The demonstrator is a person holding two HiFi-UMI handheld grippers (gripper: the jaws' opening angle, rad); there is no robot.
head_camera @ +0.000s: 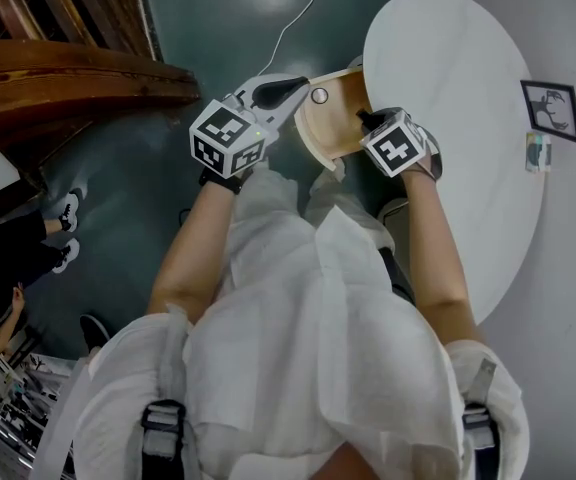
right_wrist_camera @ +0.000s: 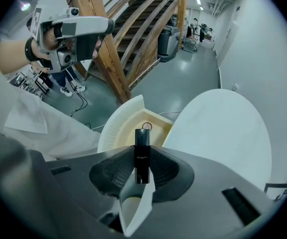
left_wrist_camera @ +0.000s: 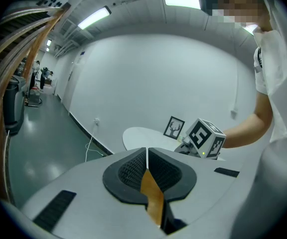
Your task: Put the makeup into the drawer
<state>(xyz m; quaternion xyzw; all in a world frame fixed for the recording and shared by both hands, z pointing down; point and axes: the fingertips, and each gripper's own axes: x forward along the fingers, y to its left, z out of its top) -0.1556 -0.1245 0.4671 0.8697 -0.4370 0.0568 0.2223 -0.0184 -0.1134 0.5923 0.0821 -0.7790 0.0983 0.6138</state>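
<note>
A slim black makeup tube [right_wrist_camera: 142, 148] stands upright between the pads of my right gripper [right_wrist_camera: 142, 169], which is shut on it. It hangs over the open pale wooden drawer [right_wrist_camera: 128, 126] that sticks out from under the round white table [right_wrist_camera: 218, 128]. In the head view the right gripper [head_camera: 369, 120] points steeply down at the drawer [head_camera: 333, 118]. My left gripper [head_camera: 293, 89] hovers at the drawer's left edge. Its pads [left_wrist_camera: 133, 171] meet with nothing between them, so the left gripper [left_wrist_camera: 147, 168] is shut and empty.
A framed deer picture [head_camera: 551, 108] and a small card [head_camera: 538, 152] sit at the table's far right. A wooden staircase [head_camera: 68, 78] rises at the left. A white cable [head_camera: 298, 18] runs over the green floor. Bystanders' feet [head_camera: 68, 213] show at the left.
</note>
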